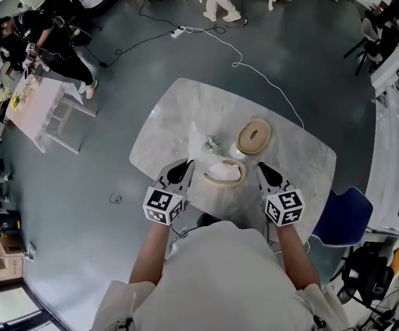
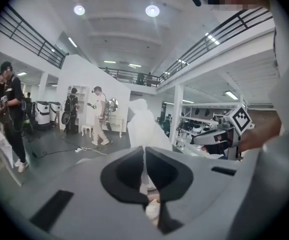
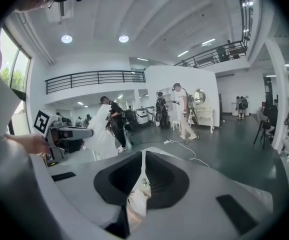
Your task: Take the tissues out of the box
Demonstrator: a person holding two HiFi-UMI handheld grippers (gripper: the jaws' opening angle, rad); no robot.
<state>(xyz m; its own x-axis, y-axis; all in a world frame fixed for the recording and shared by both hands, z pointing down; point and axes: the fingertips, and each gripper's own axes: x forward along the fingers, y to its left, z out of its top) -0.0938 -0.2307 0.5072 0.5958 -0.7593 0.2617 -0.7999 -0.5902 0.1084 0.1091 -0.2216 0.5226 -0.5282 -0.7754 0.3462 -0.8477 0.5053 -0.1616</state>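
A round wooden tissue box (image 1: 221,173) stands open on the marble table (image 1: 303,164), with its lid (image 1: 254,136) lying just behind it. A white tissue (image 1: 199,143) stands up left of the box. My left gripper (image 1: 187,164) is shut on its lower end. In the left gripper view the tissue (image 2: 143,126) rises above the closed left gripper (image 2: 144,156). My right gripper (image 1: 261,166) hovers right of the box, apart from it. In its own view the right gripper (image 3: 142,159) shows only a narrow slit between the jaws, with nothing clearly held.
A blue chair (image 1: 344,216) stands at the table's right corner. A white cable (image 1: 255,67) runs over the grey floor behind the table. People (image 1: 47,36) stand by a pale side table (image 1: 37,109) at the far left.
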